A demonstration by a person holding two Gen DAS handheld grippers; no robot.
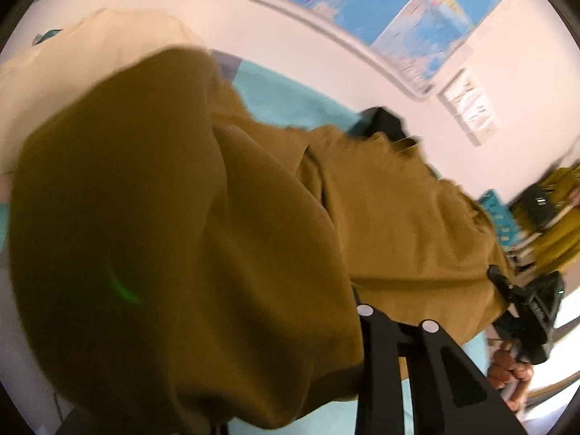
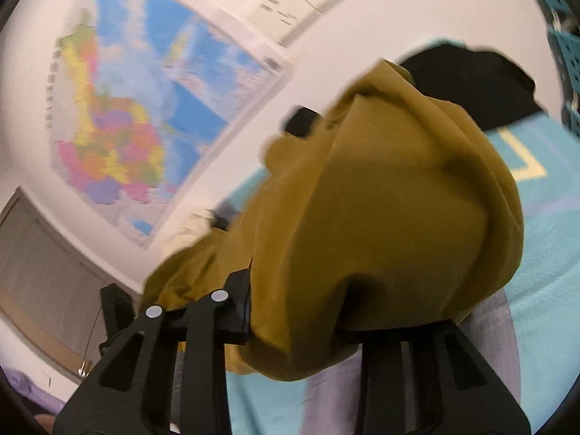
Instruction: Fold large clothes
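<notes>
A large mustard-brown garment (image 1: 203,239) hangs bunched between my two grippers, lifted above a turquoise bed sheet (image 1: 282,98). In the left wrist view the cloth drapes over my left gripper (image 1: 253,326) and hides its left finger; the right finger (image 1: 395,344) shows beside the cloth. My right gripper (image 1: 522,304) is seen there at the far end of the garment, held by a hand. In the right wrist view my right gripper (image 2: 301,311) is shut on the same garment (image 2: 380,210), which bulges over its fingers.
A black garment (image 2: 471,79) lies on the turquoise sheet (image 2: 551,261) beyond the mustard one. A cream cloth (image 1: 90,61) lies at the far left. Wall maps (image 2: 145,108) hang on the white wall. A teal perforated panel (image 2: 565,58) stands at the right.
</notes>
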